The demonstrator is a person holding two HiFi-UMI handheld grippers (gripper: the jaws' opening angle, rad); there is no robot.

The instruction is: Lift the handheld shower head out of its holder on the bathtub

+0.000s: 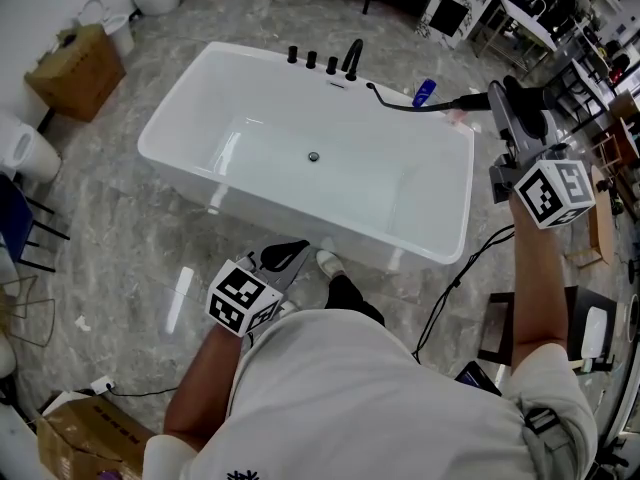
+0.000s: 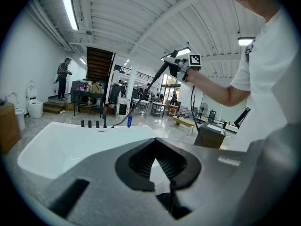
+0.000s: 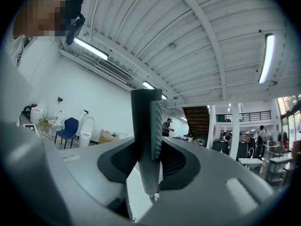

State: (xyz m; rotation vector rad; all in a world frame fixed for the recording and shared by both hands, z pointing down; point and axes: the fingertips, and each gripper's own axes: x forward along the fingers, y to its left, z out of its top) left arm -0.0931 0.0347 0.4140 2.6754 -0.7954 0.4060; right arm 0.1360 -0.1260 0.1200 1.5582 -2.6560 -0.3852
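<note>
The right tool (image 3: 148, 147) is clamped on the handheld shower head (image 3: 143, 112), whose grey stick-shaped body stands upright between the jaws with its nubbed spray face turned to the right in the right gripper view. In the head view this tool sits at the right edge of the frame, past the right end of the white bathtub (image 1: 215, 63), so the shower head is clear of the tub's rim. Its black hose (image 1: 408, 106) trails back to the rim beside the black faucet spout (image 1: 352, 58) and three black knobs (image 1: 311, 60) (a blue bottle (image 1: 424, 92) shows just behind the hose). The left tool (image 1: 288, 258) is at the lower centre, near the tub's front wall, its jaws together and holding nothing.
</note>
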